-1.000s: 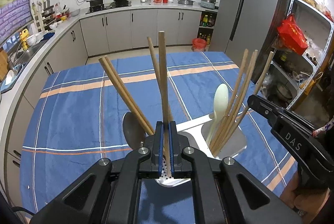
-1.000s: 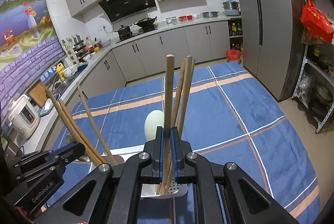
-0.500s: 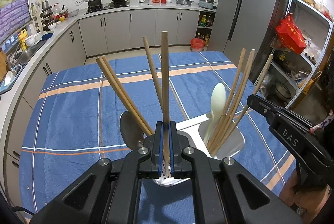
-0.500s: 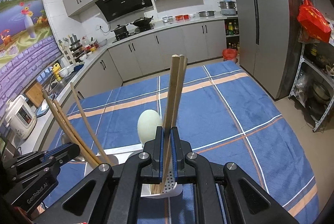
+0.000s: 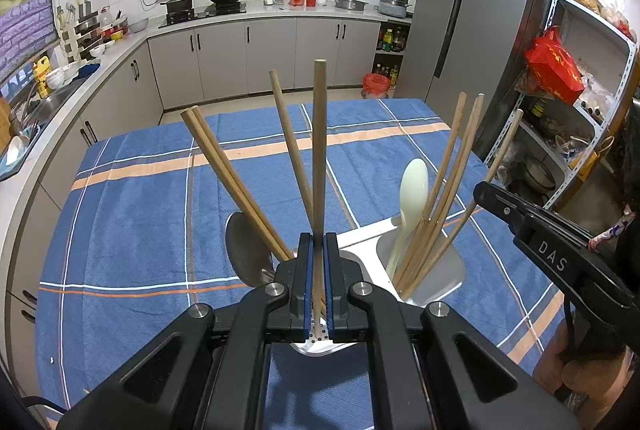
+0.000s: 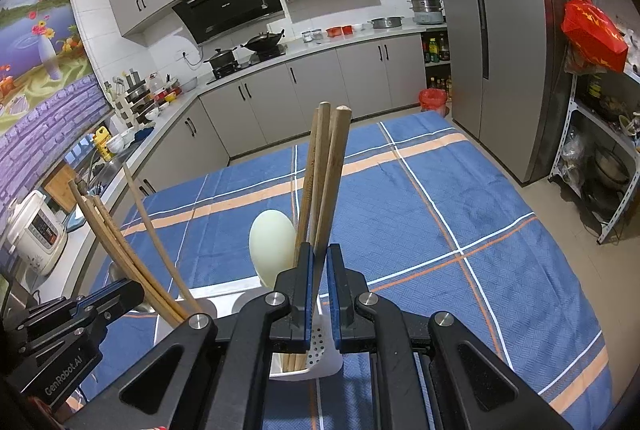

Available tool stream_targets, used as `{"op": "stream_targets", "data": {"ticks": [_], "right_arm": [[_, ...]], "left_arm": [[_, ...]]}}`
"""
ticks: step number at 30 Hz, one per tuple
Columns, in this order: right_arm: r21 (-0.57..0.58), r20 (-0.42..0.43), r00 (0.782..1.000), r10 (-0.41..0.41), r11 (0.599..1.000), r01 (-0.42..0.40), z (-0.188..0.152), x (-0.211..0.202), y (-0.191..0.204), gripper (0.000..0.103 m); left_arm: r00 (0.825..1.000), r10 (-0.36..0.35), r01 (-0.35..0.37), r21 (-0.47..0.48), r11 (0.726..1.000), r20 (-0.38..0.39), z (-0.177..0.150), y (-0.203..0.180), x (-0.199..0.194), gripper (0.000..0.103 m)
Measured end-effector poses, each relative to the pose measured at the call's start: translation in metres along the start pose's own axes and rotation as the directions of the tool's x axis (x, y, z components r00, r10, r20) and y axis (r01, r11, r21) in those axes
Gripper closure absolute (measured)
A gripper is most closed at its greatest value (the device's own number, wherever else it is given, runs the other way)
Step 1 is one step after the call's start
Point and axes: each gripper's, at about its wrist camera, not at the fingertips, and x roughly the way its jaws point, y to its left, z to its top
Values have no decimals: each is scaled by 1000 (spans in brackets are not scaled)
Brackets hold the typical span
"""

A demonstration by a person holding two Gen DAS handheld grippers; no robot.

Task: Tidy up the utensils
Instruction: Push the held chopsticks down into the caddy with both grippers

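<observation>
The right hand-held gripper point(image 6: 319, 294) fills the near middle. Its two blue-edged fingers point(image 6: 305, 294) are pinched on a wooden chopstick point(image 6: 332, 181) that stands up tall. Two more chopsticks point(image 6: 310, 181) lean right beside it. They all stand in a white holder point(image 6: 320, 354) with little holes. A pale green spoon point(image 6: 270, 242) sticks up just left of them. At the near left is the left hand-held gripper point(image 6: 120, 294), with more chopsticks point(image 6: 120, 242) leaning out to the left. Everything sits on a tabletop point(image 6: 440, 213) under a blue cloth with white and orange stripes. Far behind are grey cupboards point(image 6: 312, 85) and a tall grey fridge point(image 6: 492, 29).
</observation>
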Motion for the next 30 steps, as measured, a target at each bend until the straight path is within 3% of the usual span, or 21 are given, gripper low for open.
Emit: {"op": "stream_targets", "data": {"ticks": [7,23,30], "right_arm": [[-7,17,1000,4,1000,-4,1,-4,3,95],[-42,82,996,23,999,-20,2,-27,15,96],[-34,98,995,24,999,-21,5,-34,14,96]], "left_arm": [[1000,-12,12,-6,1000,4,0,-1,0,99],[993,-60,67,-62,996,98,5,13,-27,99],[995,-28,34,-58,998,93,1,20,-25,99]]}}
